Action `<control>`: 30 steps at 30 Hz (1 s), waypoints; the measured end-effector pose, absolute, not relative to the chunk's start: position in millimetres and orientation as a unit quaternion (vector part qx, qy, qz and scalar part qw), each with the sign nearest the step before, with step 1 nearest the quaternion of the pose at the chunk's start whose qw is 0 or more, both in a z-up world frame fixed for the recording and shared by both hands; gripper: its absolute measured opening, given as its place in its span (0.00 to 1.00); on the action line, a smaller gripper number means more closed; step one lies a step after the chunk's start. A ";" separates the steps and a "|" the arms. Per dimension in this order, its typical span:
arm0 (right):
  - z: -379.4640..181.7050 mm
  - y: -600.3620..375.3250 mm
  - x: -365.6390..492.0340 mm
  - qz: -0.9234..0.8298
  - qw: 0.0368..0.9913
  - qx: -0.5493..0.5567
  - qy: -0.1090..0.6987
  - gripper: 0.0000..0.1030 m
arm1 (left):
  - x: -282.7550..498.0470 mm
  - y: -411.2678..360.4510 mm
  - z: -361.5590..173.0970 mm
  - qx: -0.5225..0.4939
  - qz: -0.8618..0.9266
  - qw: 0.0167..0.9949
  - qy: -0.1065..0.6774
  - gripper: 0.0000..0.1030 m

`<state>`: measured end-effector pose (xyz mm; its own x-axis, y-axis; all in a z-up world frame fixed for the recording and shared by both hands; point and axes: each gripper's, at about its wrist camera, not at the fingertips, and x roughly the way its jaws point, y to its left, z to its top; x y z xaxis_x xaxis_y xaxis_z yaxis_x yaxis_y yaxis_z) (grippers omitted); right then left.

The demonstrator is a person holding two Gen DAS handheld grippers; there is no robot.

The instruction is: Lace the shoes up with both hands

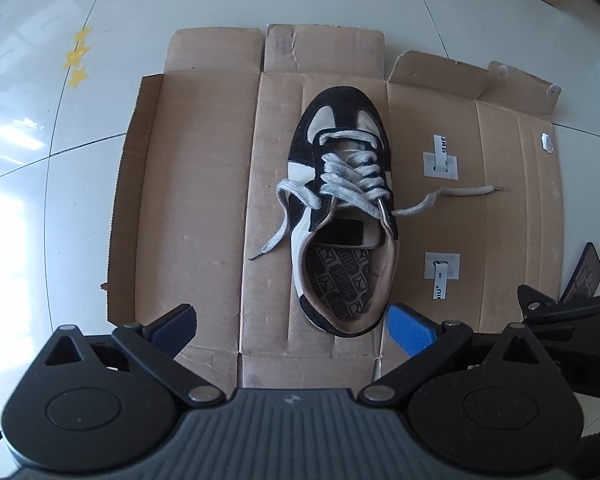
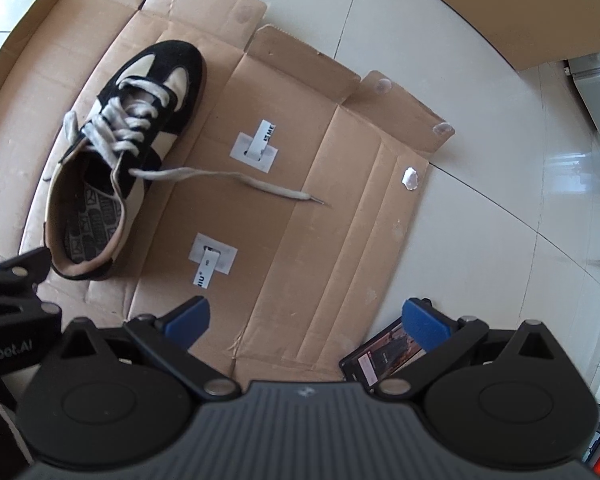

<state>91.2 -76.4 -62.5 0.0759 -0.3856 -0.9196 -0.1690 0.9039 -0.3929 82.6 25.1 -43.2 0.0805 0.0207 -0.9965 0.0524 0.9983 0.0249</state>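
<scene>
While the pale tiled floor (image 1: 40, 200) fills the edges of both views, one flattened cardboard box (image 1: 204, 208) lies spread on it and carries everything else. One black and cream shoe (image 1: 340, 208) sits near the middle of the cardboard, its long axis running straight away from the left wrist camera: toe far, heel and open collar near. From the right wrist camera the same shoe (image 2: 128, 148) lies up and to the left, toe pointing away and slightly right.

The left gripper (image 1: 292, 326) hangs just short of the heel, its two blue-padded fingers spread wide with nothing between them but the heel rim and cardboard. The right gripper (image 2: 306, 322) is off to the shoe's right, well apart from it, fingers likewise spread wide and empty, over the near edge of the cardboard.

One grey lace (image 1: 352, 176) is threaded through the eyelets, untied. Its two loose ends lie flat on the cardboard: the left lace end (image 1: 276, 224) curls down beside the shoe, and the right lace end (image 2: 236, 180) stretches out to the right, tip clear of both grippers.

Two white labels (image 1: 440, 164) are stuck to the cardboard right of the shoe. One phone (image 2: 384, 354) lies on the floor by the right gripper's right finger.
</scene>
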 end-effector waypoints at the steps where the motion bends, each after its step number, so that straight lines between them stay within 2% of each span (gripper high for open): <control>1: -61.6 -77.2 90.6 -0.078 0.705 -0.204 0.675 1.00 | 82.1 24.2 -43.3 0.028 -0.012 0.734 0.678 0.99; 30: -51.1 -91.2 82.4 -0.091 0.713 -0.170 0.674 1.00 | 74.9 18.3 -48.6 0.023 -0.026 0.720 0.693 0.99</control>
<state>82.4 -91.2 -51.1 0.0756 -0.3592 -0.9302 -0.0989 0.9256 -0.3655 74.9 18.3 -48.6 0.0379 -0.0052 -0.9993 0.0699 0.9976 -0.0025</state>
